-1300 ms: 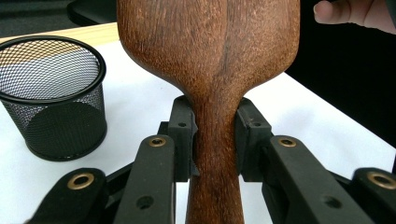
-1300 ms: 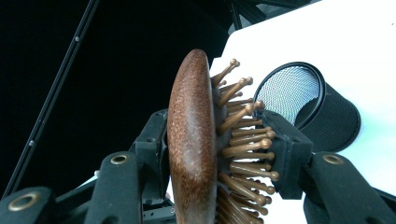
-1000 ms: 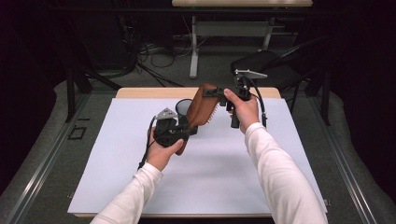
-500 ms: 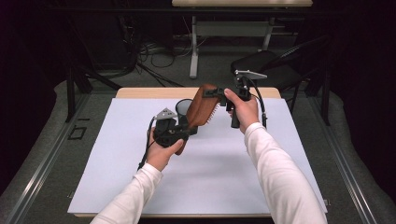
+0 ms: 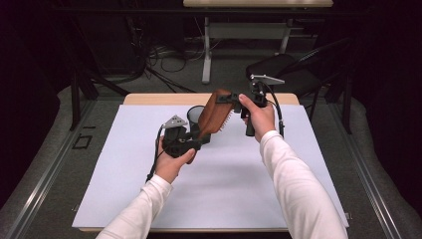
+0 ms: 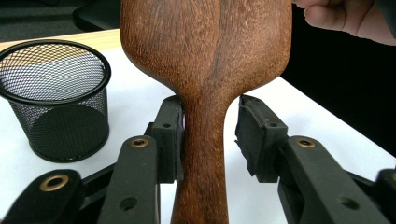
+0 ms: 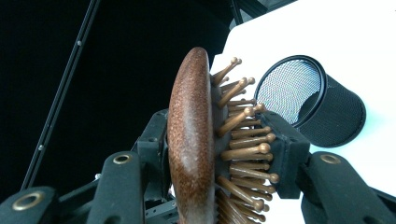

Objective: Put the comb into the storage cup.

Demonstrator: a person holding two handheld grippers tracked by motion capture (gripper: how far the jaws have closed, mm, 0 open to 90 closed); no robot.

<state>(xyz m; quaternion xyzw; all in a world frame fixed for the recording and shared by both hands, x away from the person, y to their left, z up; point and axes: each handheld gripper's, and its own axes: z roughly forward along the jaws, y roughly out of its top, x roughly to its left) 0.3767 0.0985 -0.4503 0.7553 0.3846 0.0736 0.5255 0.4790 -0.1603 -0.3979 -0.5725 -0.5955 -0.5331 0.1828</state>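
A brown wooden hairbrush [image 5: 214,117] hangs tilted above the table between my two grippers. My right gripper [image 5: 230,98] is shut on its head, one pad on the smooth back and the other against the wooden bristles [image 7: 243,140]. My left gripper [image 5: 199,142] is around the brush's handle [image 6: 205,154]. Its jaws have just been opening. The left pad [image 6: 169,135] lies beside the handle, and a gap shows between the handle and the right pad [image 6: 254,135]. The brush [image 7: 189,135] stands edge-on in the right gripper view.
A black mesh cup [image 5: 195,115] stands upright on the white table cover [image 5: 249,189], just behind the brush. It is also at the left [image 6: 56,98] in the left gripper view. Beyond the table's far right corner is a dark chair [image 5: 293,64].
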